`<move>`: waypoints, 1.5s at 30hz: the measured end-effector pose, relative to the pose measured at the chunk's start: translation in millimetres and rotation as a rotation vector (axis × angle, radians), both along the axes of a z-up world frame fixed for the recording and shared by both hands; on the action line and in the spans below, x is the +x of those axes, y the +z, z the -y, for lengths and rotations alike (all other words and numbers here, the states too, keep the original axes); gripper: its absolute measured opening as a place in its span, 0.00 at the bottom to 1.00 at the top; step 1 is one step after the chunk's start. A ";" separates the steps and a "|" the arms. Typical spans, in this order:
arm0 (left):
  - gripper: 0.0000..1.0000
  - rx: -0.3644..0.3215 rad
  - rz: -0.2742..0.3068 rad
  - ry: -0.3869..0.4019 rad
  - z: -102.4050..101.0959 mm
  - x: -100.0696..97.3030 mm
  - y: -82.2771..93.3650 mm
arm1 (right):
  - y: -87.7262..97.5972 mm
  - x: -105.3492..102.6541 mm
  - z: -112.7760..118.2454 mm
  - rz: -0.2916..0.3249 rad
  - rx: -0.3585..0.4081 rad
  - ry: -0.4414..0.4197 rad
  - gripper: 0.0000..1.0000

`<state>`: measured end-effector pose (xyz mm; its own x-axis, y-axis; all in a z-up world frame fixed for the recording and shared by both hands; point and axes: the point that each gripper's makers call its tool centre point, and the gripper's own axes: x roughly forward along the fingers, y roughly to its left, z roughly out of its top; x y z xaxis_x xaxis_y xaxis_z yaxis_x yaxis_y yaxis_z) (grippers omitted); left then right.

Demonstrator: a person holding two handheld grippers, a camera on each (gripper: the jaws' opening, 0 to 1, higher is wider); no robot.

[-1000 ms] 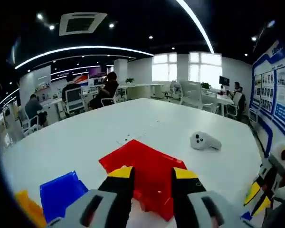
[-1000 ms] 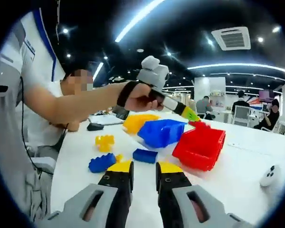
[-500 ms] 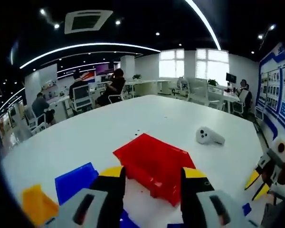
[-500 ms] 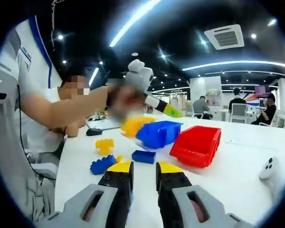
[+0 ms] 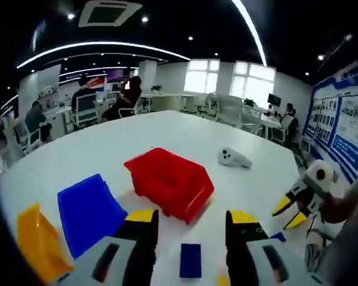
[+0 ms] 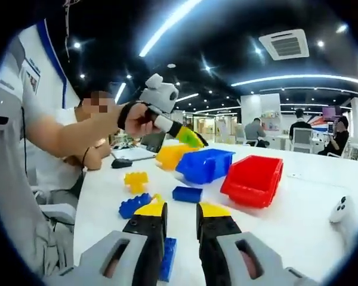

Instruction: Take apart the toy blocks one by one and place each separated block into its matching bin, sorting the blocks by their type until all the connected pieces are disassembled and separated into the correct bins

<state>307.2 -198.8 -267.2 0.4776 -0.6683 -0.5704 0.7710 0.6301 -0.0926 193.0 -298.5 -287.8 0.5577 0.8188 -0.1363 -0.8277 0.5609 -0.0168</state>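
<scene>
Left tongs (image 5: 191,223) wide, empty | right tongs (image 6: 180,215) narrow, empty | red bin (image 5: 169,182) upright on table (image 5: 95,155)

Open-plan office, dark ceiling with curved light strips (image 5: 101,46), bright windows (image 5: 227,76), desks, seated people (image 5: 124,102), blue wall posters (image 5: 340,128)

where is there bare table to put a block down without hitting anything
The widest free patch is the white table beyond the red bin, out to the white controller. Another lies right of the red bin in the right gripper view, toward that controller. It is crowded by the row of yellow bin, blue bin and red bin, and around the loose blue blocks and yellow block.
</scene>
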 end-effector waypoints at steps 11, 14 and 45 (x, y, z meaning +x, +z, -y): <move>0.44 0.100 -0.187 0.031 -11.9 -24.7 -83.2 | -10.9 -3.7 -7.1 -0.014 -0.026 0.016 0.21; 0.41 0.109 -0.187 0.044 -13.5 -18.1 -90.5 | -9.9 -1.4 -2.2 -0.010 -0.027 0.010 0.21; 0.23 -0.183 0.284 0.244 -64.8 48.5 1.3 | -6.5 -7.3 -5.0 -0.004 0.011 -0.013 0.21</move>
